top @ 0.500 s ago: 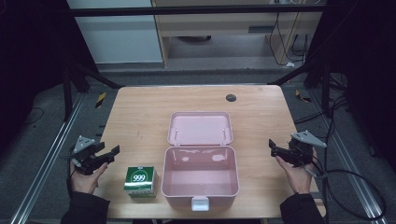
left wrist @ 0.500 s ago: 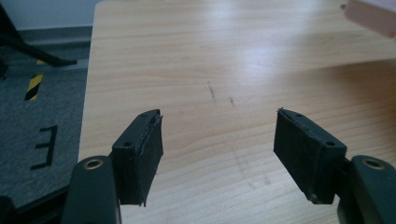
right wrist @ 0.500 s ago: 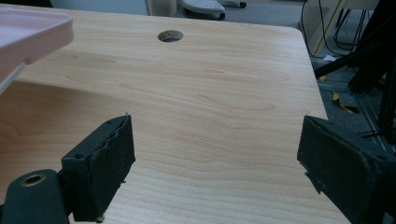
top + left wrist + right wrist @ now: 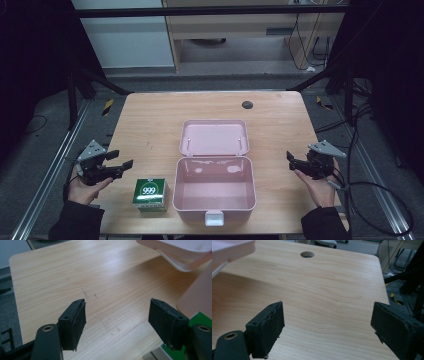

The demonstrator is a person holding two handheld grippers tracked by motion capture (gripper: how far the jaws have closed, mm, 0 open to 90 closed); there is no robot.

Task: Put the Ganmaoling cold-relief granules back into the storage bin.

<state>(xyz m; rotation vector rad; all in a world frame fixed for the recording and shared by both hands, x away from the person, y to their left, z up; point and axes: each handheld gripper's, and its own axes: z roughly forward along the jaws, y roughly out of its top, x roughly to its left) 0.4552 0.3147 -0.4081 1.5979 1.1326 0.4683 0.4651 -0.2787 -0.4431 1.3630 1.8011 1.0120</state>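
Pink box [image 4: 214, 187]: one, lid [image 4: 214, 136] thrown back flat on the worktop [image 4: 150, 125]; sits between the two sets of fingers, well apart from both. Interior bare, white latch [image 4: 213, 218] at the near edge.
Green carton [image 4: 150, 193]: one, marked "999", just beside the box's left wall and near the left fingers, on their box side. In the left gripper view a green corner [image 4: 200, 320] shows behind the right-hand finger.
Left gripper [image 4: 120, 160]: fingers apart, nothing between them but bare wood [image 4: 115, 315]; held in the left hand [image 4: 82, 187] at the worktop's left edge, pointing toward the box.
Right gripper [image 4: 291, 161]: fingers apart, nothing held; in the right hand [image 4: 317, 185] at the right edge, pointing toward the box. Its own view looks across bare worktop [image 4: 329, 290] to the round hole [image 4: 307, 254] far ahead of the fingers.
Change from 0.5 s ago: none that I can make out; box, carton and both grippers sit where they were, finger gaps the same.
Count: box 1, carton 1, grippers 2, hands 2, cable hole [image 4: 247, 104] 1.
Surroundings: dark metal rails [image 4: 50, 175] flank the worktop; cables [image 4: 380, 200] on the floor to the right.
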